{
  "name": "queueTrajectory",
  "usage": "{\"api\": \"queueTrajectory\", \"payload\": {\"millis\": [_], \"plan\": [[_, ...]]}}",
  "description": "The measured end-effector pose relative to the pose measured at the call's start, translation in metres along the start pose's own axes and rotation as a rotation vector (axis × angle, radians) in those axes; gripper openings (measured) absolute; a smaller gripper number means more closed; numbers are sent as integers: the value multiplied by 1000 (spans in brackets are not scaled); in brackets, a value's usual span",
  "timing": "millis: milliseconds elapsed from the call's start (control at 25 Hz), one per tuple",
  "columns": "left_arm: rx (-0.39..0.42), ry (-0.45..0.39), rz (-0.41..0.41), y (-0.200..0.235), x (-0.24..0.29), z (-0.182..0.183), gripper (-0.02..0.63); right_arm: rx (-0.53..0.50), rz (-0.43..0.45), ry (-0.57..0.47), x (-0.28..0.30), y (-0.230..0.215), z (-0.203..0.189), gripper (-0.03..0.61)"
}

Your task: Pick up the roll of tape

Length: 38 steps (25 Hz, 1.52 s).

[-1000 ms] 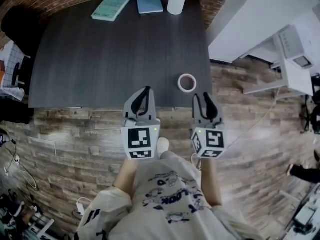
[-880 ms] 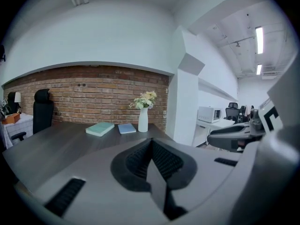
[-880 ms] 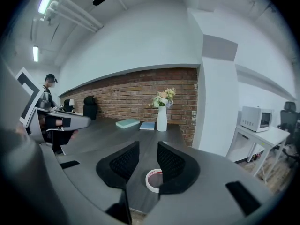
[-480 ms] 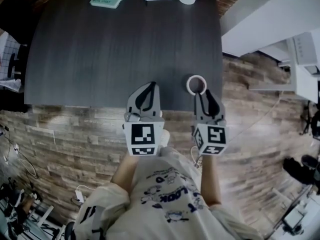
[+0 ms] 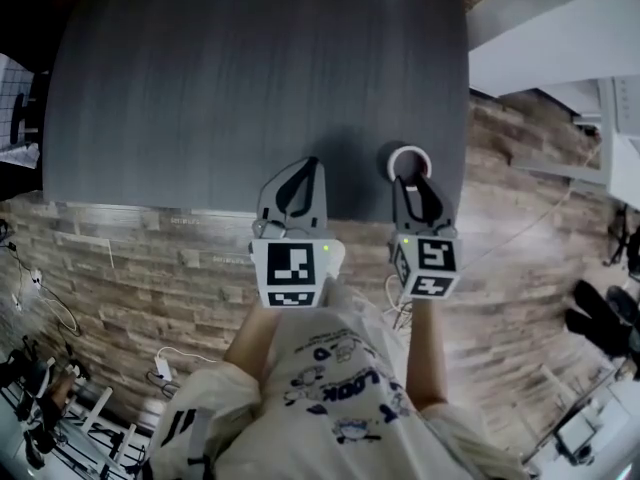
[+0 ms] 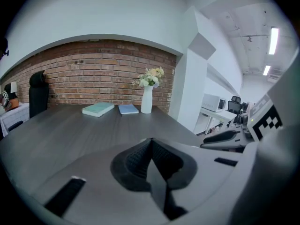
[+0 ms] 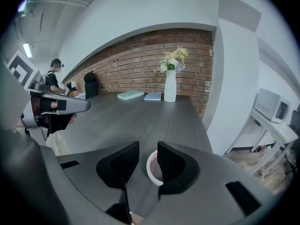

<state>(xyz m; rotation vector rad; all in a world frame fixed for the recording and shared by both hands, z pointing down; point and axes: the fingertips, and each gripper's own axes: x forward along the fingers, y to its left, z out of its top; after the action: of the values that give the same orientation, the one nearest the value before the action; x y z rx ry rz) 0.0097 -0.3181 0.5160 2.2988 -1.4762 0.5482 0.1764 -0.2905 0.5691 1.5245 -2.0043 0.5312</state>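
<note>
The roll of tape [image 5: 408, 160] is a white ring lying flat near the front right corner of the dark table [image 5: 200, 98]. My right gripper [image 5: 413, 183] hovers just behind it, open by a narrow gap, with nothing held. In the right gripper view the roll of tape [image 7: 153, 168] shows through the gap, partly hidden by the right pad. My left gripper [image 5: 297, 186] sits over the table's front edge, its pads pressed together and empty. In the left gripper view the left gripper [image 6: 151, 154] shows its pads touching.
A teal book [image 6: 98, 109], a blue book [image 6: 128, 108] and a white vase of flowers [image 6: 146, 99] stand at the table's far edge by the brick wall. A white wall and desk [image 5: 560, 58] lie to the right. A person [image 7: 54, 81] stands far left.
Both grippers have moved forward over the table's front edge. The right gripper has closed in on the tape roll, which now lies just past its fingertips.
</note>
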Motion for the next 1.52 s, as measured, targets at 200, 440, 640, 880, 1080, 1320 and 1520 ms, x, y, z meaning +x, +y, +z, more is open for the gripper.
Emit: {"api": "queueTrajectory", "payload": {"millis": [200,440,640,880,1080,1320,1520], "plan": [[-15,35,4,2,10,-11,2,-32,15,64,15,-1,-12,101],[-28,75,12,2,20,-24,2,-51,41,152,32,1,-22,101],[-37,94,22,6,23,-34,2,-64,64,263,44,7,-41,101],[-48,113,30,9,26,-43,2,-95,80,371,54,7,-57,101],[-50,125,33,12,24,-47,2,-81,78,423,56,7,-63,71],[-53,131,39,18,23,-48,2,-93,89,430,58,10,-62,42],[-57,125,32,13,23,-43,2,-57,110,398,54,7,-56,37]]}}
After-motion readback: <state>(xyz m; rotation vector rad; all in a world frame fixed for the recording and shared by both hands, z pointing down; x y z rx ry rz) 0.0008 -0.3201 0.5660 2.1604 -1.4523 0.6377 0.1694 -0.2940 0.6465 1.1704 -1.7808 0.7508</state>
